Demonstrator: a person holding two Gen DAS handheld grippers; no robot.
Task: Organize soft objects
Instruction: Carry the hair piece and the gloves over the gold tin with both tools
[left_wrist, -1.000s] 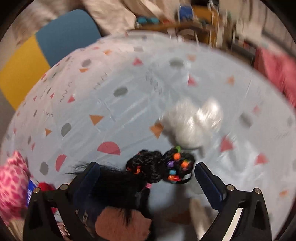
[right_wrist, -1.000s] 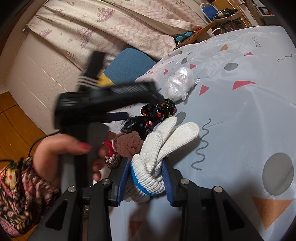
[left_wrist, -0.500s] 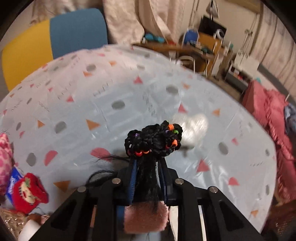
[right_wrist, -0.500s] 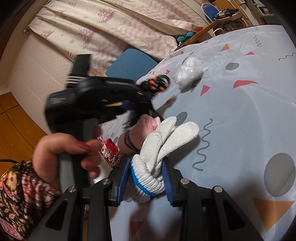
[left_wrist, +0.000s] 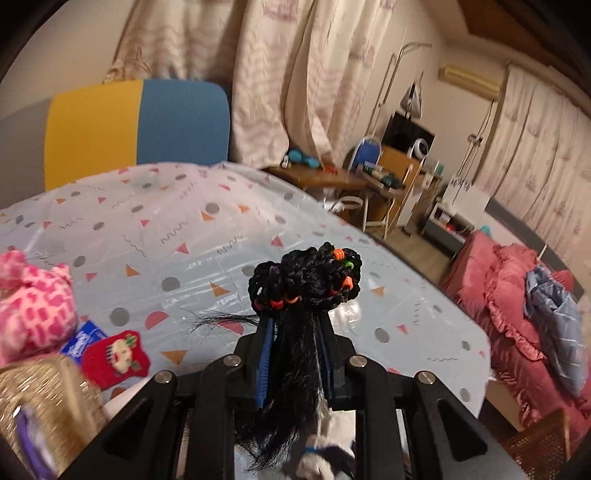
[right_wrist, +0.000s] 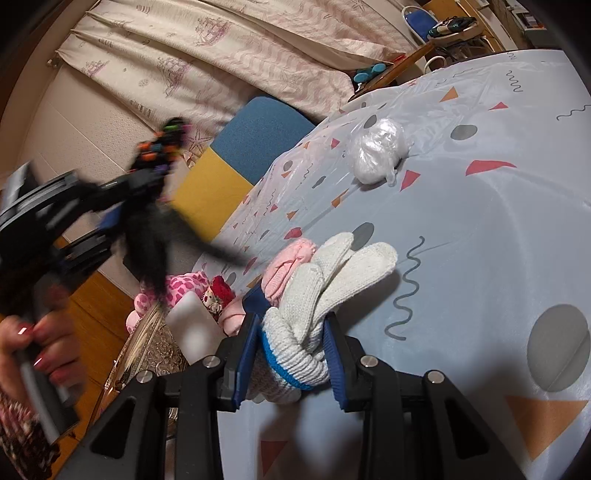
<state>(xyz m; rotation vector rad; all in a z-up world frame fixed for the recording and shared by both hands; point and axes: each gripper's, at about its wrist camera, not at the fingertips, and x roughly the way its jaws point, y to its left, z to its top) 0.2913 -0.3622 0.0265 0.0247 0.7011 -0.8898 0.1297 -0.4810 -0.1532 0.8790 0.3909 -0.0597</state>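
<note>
My left gripper (left_wrist: 295, 325) is shut on a black hairpiece (left_wrist: 306, 280) with braids and coloured beads, held up above the patterned table cover (left_wrist: 184, 240). In the right wrist view the left gripper (right_wrist: 144, 173) hangs blurred at the left with the black hairpiece (right_wrist: 155, 206) trailing loose strands. My right gripper (right_wrist: 291, 332) is shut on a white knit glove (right_wrist: 325, 280) with a blue cuff band, low over the table cover (right_wrist: 480, 240). A pink knit item (right_wrist: 288, 266) lies just behind the glove. A clear plastic bundle (right_wrist: 378, 151) rests farther back.
At the left table edge sit a pink spotted plush (left_wrist: 33, 302), a red knit mitten (left_wrist: 118, 354), a blue packet (left_wrist: 83, 339) and a gold glittery box (left_wrist: 40, 402). A yellow-and-blue chair back (left_wrist: 136, 129) stands behind the table. A pink bedding pile (left_wrist: 517, 314) lies at right.
The left gripper closed on the hairpiece, then lifted it up and to the left, off the table. The right gripper and glove have stayed put.
</note>
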